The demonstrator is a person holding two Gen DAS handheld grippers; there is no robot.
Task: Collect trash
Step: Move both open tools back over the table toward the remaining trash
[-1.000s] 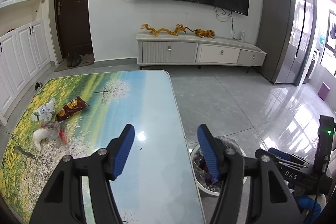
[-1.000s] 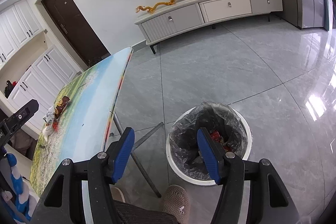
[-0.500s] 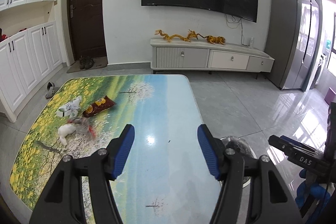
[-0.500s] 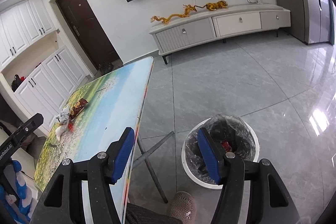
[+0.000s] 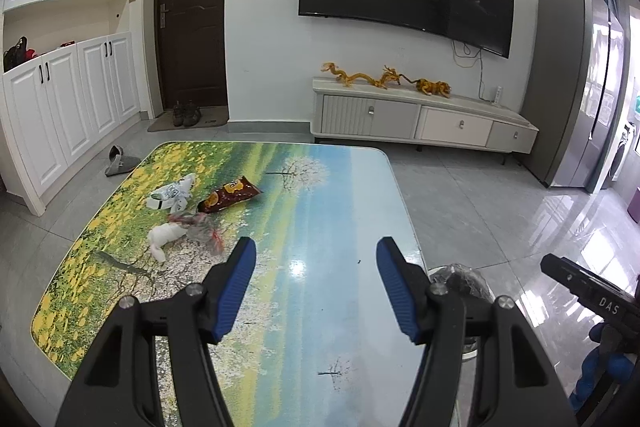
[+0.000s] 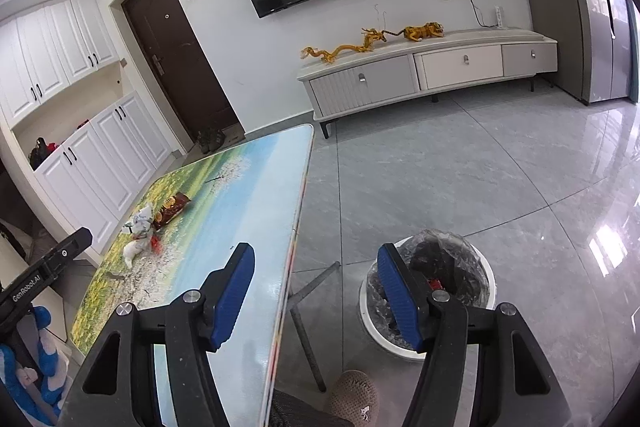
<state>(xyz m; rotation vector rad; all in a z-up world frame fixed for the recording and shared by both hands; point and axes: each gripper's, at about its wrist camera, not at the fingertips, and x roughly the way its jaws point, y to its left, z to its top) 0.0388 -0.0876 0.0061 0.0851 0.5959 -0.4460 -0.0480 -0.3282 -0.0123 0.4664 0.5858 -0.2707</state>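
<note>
Trash lies on the left part of the landscape-print table [image 5: 312,307]: a brown snack bag [image 5: 229,194], a white printed wrapper [image 5: 170,193], a crumpled white tissue [image 5: 163,237] and a clear plastic wrapper with red [image 5: 203,230]. The trash also shows in the right wrist view [image 6: 150,227]. My left gripper [image 5: 316,289] is open and empty above the table's near middle, right of the trash. My right gripper [image 6: 316,291] is open and empty over the table's right edge. A white bin with a black liner [image 6: 430,287] stands on the floor right of the table, with trash inside.
A table leg [image 6: 306,331] stands beside the bin. A shoe toe [image 6: 354,397] is at the bottom. A TV cabinet [image 5: 420,123] lines the far wall, white cupboards [image 5: 68,107] the left wall, a slipper [image 5: 120,159] lies on the floor.
Both grippers have risen and pulled back, tilting up. The left view has swung left over the table; the bin has slid to its right edge. Both stay open.
</note>
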